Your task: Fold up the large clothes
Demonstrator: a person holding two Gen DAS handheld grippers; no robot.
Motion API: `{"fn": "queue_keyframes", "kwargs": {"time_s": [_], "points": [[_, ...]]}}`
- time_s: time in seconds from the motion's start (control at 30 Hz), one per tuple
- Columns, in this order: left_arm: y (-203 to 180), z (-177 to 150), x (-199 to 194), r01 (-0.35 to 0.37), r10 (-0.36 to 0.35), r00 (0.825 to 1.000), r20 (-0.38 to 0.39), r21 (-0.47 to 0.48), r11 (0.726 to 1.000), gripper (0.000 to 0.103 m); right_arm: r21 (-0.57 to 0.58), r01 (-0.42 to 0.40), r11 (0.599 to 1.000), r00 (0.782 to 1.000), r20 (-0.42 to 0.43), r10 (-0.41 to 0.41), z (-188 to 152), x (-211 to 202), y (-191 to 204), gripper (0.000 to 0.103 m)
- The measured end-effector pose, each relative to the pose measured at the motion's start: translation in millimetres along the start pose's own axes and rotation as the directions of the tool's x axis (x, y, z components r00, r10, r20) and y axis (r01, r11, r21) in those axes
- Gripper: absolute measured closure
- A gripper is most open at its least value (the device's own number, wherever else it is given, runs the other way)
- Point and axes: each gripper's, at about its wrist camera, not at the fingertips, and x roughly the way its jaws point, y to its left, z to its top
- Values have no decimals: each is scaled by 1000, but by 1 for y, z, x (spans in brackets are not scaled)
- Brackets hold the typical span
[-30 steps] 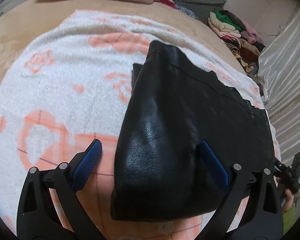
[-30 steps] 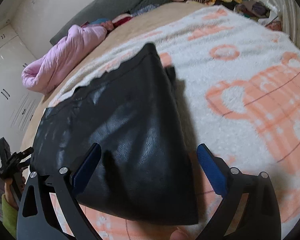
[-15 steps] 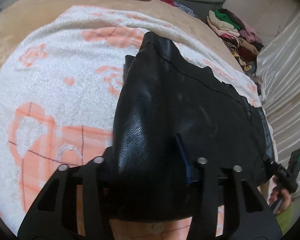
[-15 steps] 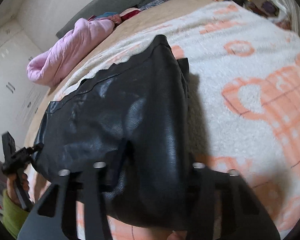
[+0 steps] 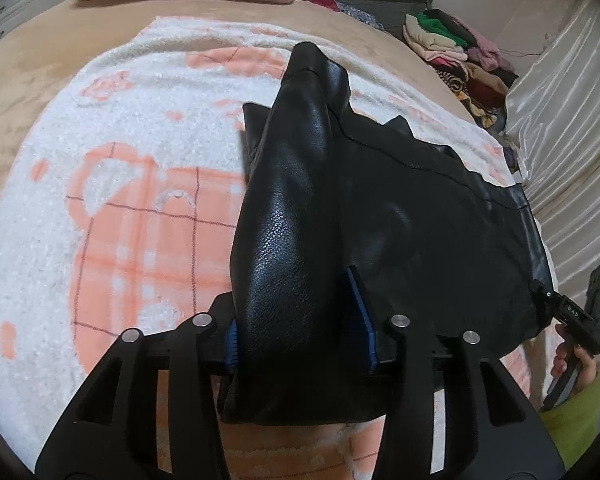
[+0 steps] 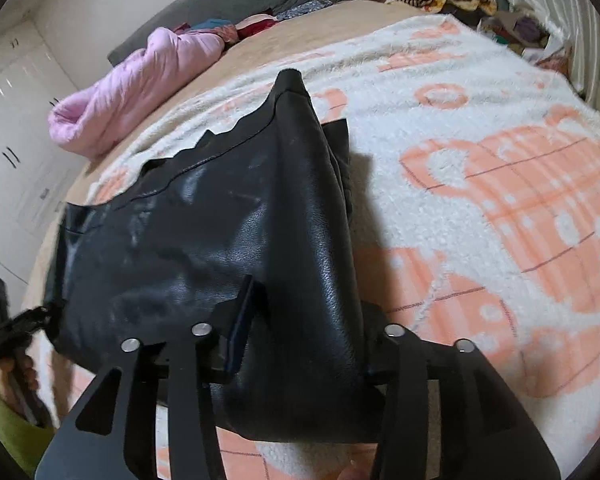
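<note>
A black leather garment (image 5: 400,224) lies folded on a white and orange blanket (image 5: 120,168) on the bed. My left gripper (image 5: 300,320) is shut on the garment's near left corner, its blue pads (image 5: 360,320) pinching a raised fold. My right gripper (image 6: 304,320) is shut on the near right corner of the same garment (image 6: 204,248), which bunches up between the fingers. The far hems lie flat on the blanket (image 6: 500,184). Each gripper shows at the edge of the other's view.
A pink duvet (image 6: 140,88) lies at the head of the bed. A pile of mixed clothes (image 5: 460,56) sits at the far corner beside a pale curtain (image 5: 572,120). White cupboards (image 6: 16,128) stand to the left.
Both grippers went from open around the garment's near corners to shut on them. The leather between the fingers has bunched and risen, and the near edge has lifted.
</note>
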Motion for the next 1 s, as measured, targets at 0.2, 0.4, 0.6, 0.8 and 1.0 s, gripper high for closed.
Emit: {"fn": "queue_keyframes", "kwargs": {"time_s": [0.2,0.4,0.6,0.8,1.0], "points": [[-2,-6,-6,-39,39,999,0,23,999,60,-27,56,998,998,17,-56,-10,-9,5,44],[-2,-11,-14,-57,57,998,1,32,998,47,-63,112,992,992,63,-108,-17,-30,17,22],[-2,-16,-28,-68,67,997,32,28,997,29,-123,133,983,983,140,-116,-18,-53,42,16],[5,-22,-43,-98,97,993,61,18,995,10,-183,88,979,986,153,-60,-17,-58,77,11],[12,-23,-54,-109,109,991,74,0,994,10,-257,30,966,990,144,8,-19,-56,122,10]]}}
